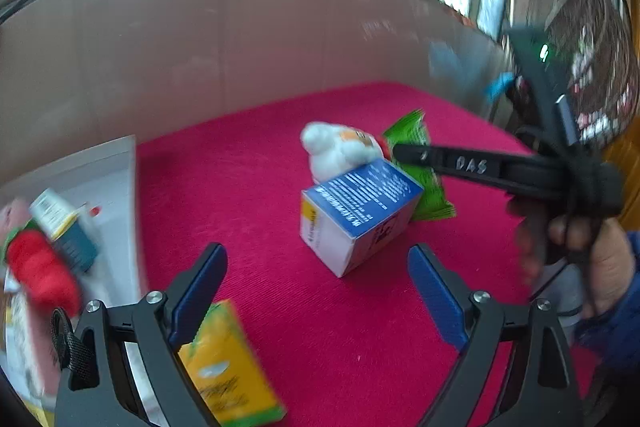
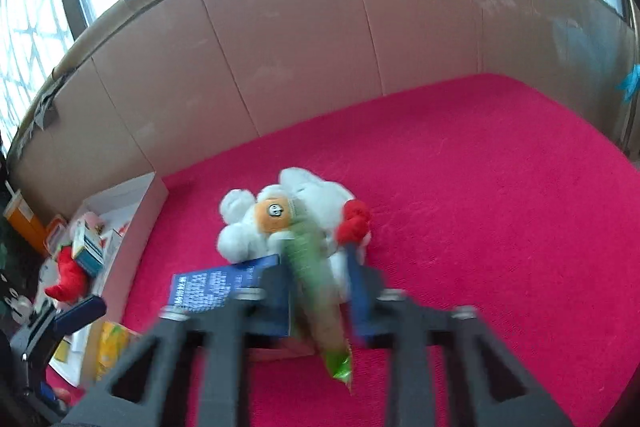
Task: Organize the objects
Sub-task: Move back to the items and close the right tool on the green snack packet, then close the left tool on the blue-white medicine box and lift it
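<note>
Right gripper [image 2: 320,279] clamped on green packet [image 2: 316,291].
Left gripper [image 1: 316,275] jaws apart, empty, near blue-white box [image 1: 356,219]; plush toy [image 2: 280,219] beyond.

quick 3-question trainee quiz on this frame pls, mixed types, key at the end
1. True or false: the left gripper is clamped on the blue-and-white box.
2. What does the right gripper have between its fingers?
A. the white plush toy
B. the green packet
C. the yellow box
3. Fill in: the red plush lies in the white ____ at the left edge of the red cloth.

Key:
1. False. Its jaws stand open and empty, short of the box.
2. B. The fingers are closed on the packet, which lies beside the white plush toy.
3. Box (an open white container; its full shape is not visible).
</note>
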Available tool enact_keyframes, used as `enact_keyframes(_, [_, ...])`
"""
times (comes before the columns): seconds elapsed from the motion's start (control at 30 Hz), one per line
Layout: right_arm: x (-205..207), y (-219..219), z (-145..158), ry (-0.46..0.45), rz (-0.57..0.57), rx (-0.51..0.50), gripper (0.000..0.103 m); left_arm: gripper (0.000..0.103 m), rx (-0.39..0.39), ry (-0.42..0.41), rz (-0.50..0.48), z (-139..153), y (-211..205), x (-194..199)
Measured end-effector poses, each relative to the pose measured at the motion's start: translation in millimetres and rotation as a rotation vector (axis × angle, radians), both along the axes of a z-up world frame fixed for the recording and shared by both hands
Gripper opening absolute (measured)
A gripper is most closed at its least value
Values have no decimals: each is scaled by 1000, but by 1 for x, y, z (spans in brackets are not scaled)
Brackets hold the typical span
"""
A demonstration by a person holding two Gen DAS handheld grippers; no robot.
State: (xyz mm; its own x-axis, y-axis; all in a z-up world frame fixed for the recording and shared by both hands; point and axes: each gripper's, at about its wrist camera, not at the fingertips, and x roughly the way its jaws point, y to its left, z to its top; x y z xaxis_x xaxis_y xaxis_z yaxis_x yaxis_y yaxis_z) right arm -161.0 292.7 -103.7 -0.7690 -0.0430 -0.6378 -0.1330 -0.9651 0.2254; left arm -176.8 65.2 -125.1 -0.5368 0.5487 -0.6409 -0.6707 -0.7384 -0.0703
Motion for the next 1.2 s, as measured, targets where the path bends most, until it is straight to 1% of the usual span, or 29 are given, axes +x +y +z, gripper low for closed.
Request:
enact_keyframes(0.1, [7, 17, -5, 15, -4, -69, 12, 91, -53, 3, -26, -7, 19, -5])
enact_keyframes(0.2, [14, 32, -7, 43, -18, -121, 12, 91, -75, -10, -40, -11, 34, -15])
enact_keyframes(0.37, [20, 52, -12, 70, -45, -196, 12, 91, -34, -55, -77, -16, 51, -30])
enact_keyframes(0.43, [21, 59, -17, 69, -45, -239, 12, 91, -37, -68, -105, -18, 60, -33])
enact_keyframes(0.5, [20, 62, -18, 74, -41, -260, 12, 91, -55, -78, -135, -21, 70, -35])
enact_keyframes(0.63, [22, 64, -22, 89, -29, -278, 12, 91, -69, -92, -163, -25, 81, -28])
enact_keyframes(0.7, [22, 66, -24, 91, -29, -291, 12, 91, -48, -137, -195, -25, 79, -21])
enact_keyframes(0.73, [23, 69, -25, 91, -30, -304, 12, 90, -39, -147, -205, -25, 79, -18])
enact_keyframes(0.83, [23, 74, -28, 90, -35, -332, 12, 78, -28, -139, -212, -25, 75, -6])
enact_keyframes(0.97, [23, 78, -30, 88, -38, -352, 13, 78, -49, -150, -176, -30, 80, -11])
enact_keyframes(1.03, [23, 78, -31, 88, -38, -356, 13, 77, -53, -156, -181, -31, 83, -11])
enact_keyframes(1.07, [23, 78, -31, 88, -38, -356, 13, 70, -59, -153, -187, -32, 84, -10])
enact_keyframes(1.13, [23, 79, -31, 88, -39, -360, 13, 67, -75, -129, -189, -32, 87, -5])
enact_keyframes(1.2, [24, 79, -31, 89, -36, -362, 13, 63, -55, -101, -177, -27, 83, -1])
